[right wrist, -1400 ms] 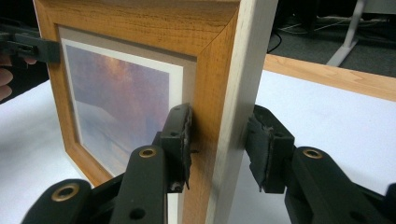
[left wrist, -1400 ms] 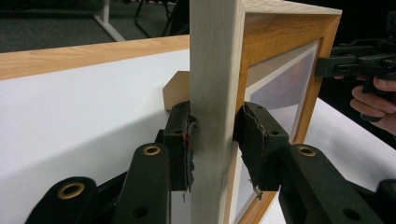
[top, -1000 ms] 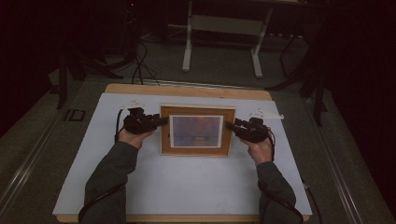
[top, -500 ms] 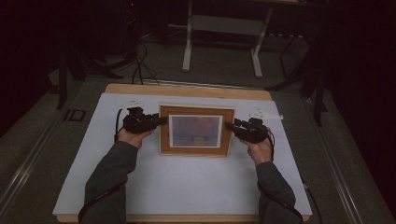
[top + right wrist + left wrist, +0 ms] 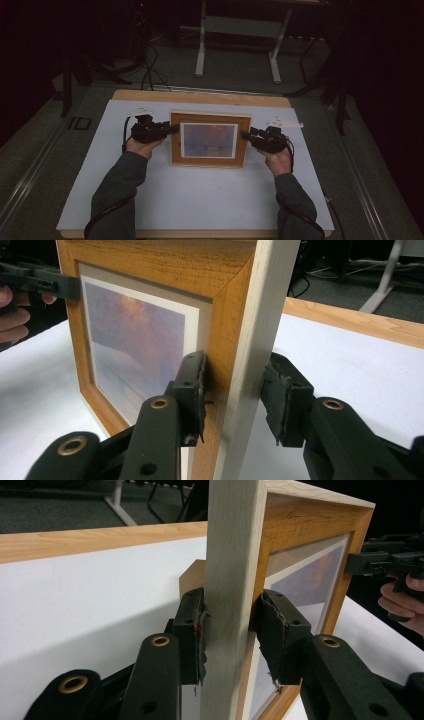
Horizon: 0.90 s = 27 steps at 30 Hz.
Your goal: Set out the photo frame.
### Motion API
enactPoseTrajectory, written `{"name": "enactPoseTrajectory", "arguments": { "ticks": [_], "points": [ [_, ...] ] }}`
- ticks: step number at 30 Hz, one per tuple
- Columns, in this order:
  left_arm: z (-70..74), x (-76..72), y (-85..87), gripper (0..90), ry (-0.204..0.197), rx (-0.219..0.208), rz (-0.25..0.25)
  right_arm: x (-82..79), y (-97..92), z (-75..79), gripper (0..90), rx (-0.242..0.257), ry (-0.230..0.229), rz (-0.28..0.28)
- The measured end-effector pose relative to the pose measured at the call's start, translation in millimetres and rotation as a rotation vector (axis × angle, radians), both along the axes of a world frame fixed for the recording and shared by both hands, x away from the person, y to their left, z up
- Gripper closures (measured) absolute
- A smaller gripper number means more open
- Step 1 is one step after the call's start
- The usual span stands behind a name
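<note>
With the picture frame [image 5: 210, 139] pinched at opposite side rails by the left gripper [image 5: 167, 129] and right gripper [image 5: 247, 135], it could be twisted or dropped onto the tabletop [image 5: 200, 200] if uneven force were applied.

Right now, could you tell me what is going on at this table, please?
A person is holding a wooden picture frame between two hand-held tools over a white table. The left tool is clamped on the frame's left side and the right tool on its right side, each with one jaw on the front face and one on the back. The gripper views show the frame off the tabletop on at least one side, with its picture facing up toward the overhead camera.
</note>
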<state>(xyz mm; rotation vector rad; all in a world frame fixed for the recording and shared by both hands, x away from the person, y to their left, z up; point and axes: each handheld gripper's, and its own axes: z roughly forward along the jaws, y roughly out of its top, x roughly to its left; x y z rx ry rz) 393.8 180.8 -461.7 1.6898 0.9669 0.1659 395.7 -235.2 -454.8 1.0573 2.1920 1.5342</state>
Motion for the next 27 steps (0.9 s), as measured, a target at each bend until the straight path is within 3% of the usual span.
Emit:
{"name": "enactPoseTrajectory", "arguments": {
  "ticks": [22,27],
  "points": [
    [2.4,-5.2,0.1,65.0,0.037,-0.013,-0.011,2.8,-1.6,0.4,62.4,0.0,0.001,0.003],
    [3.9,-7.1,5.2,58.8,0.025,-0.065,-0.003,0.4,-4.1,0.7,54.9,-0.012,0.004,0.001]
  ]
}}
